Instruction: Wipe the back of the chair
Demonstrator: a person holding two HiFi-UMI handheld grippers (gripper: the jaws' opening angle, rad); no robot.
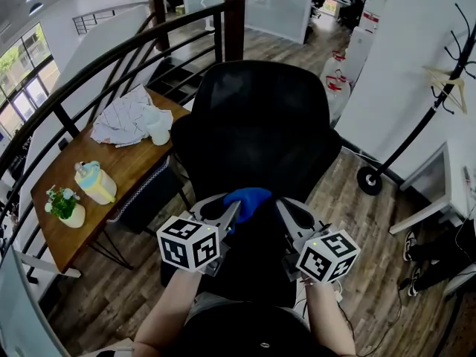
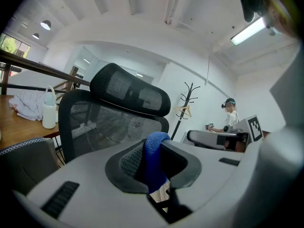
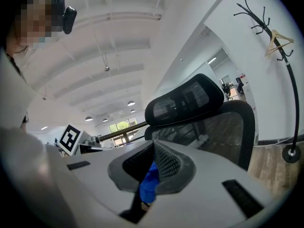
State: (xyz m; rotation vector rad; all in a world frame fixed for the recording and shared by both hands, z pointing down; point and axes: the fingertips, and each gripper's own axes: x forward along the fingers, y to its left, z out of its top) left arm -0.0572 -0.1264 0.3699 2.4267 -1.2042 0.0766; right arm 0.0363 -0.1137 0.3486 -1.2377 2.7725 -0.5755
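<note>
- Wood flooring runs under a black mesh office chair. Its back faces you and stands apart from both grippers, with a bench beside it.
- Your left gripper is clamped on a blue cloth, which bunches up between the jaws.
- Your right gripper has its jaws drawn together. Blue shows low in the slit; I cannot tell whether it is gripped.
- Push hard and the chair may swivel or roll away. The mesh could also snag the cloth and drag it out of that pinch.

Cloth half hidden inside left tool
</note>
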